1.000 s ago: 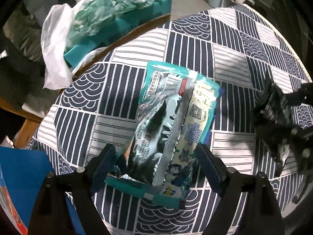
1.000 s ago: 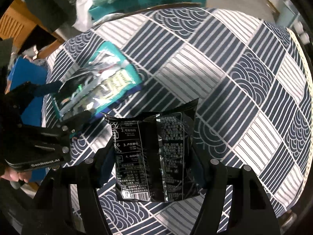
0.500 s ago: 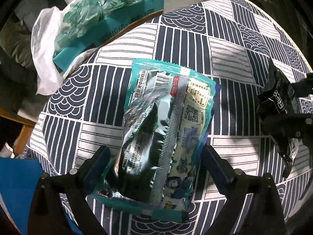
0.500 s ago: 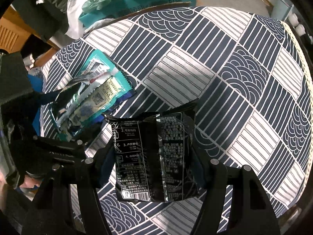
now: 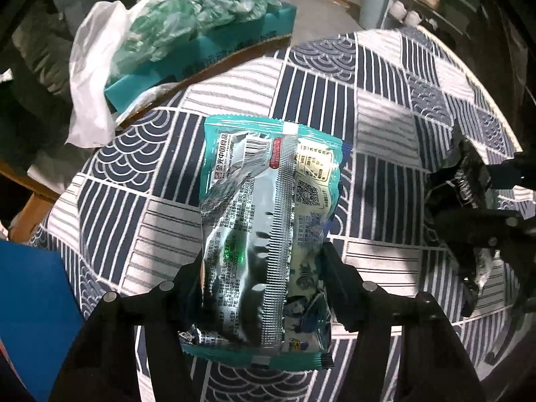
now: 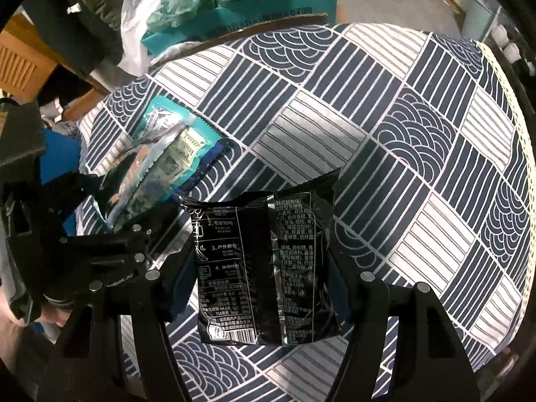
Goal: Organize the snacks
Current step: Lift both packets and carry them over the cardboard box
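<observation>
A teal and silver snack packet [image 5: 268,221] lies back side up on the patterned tablecloth [image 5: 378,134]. My left gripper [image 5: 264,278] is closing on its near half, and both pads touch its sides. From the right wrist view the same packet [image 6: 167,164] shows at the left, with a dark blue edge under it. My right gripper [image 6: 261,278] is shut on a black snack packet [image 6: 264,268], held just above the cloth [image 6: 402,134]. This black packet [image 5: 469,187] shows at the right edge of the left wrist view.
Beyond the table's far edge stands a teal box [image 5: 201,50] heaped with green plastic bags, and a white plastic bag [image 5: 90,77] hangs beside it. A blue object [image 5: 30,301] sits at the near left. The table's right rim [image 6: 522,167] curves away.
The left jaws, wide apart around the teal packet before, have closed in onto its sides. The right gripper has kept still with the black packet.
</observation>
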Motion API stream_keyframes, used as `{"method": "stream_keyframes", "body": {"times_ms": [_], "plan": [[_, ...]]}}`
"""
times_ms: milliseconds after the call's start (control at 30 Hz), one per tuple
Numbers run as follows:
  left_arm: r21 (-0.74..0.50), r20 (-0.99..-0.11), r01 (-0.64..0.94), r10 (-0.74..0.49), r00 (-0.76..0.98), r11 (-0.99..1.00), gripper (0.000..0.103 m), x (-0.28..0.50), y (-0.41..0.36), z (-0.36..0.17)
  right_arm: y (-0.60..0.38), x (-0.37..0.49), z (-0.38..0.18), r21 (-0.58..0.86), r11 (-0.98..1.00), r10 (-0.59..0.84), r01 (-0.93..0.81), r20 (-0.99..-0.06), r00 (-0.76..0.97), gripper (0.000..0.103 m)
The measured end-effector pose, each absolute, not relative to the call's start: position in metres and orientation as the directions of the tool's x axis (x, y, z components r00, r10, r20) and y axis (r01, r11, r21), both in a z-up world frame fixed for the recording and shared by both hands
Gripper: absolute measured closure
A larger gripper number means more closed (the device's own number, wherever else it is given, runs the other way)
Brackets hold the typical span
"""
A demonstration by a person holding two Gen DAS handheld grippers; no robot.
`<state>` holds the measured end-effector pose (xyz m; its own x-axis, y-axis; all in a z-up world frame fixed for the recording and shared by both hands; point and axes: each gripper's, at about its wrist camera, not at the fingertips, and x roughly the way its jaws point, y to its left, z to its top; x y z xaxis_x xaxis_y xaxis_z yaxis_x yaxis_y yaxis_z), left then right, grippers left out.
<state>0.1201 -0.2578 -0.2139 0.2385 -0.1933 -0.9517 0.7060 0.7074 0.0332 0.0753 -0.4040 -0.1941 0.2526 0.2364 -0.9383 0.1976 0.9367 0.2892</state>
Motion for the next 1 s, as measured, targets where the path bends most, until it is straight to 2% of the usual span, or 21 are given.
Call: {"method": "stream_keyframes", "body": {"times_ms": [567,1000], "plan": [[0.017,-0.916,0.599,-0.228,0.331,0.801,0.040,0.102,-0.206,-0.131,-0.386,0.060,-0.138,0.271,0.952,0.211,0.140,-0.917,0.339,0.035],[0.018,-0.875,0.517,-0.237,0.423,0.856,0.040,0.088,-0.160,-0.071,-0.351,0.056,-0.091,0.290,0.956,0.245,0.052,-0.881,0.405,0.035]]}}
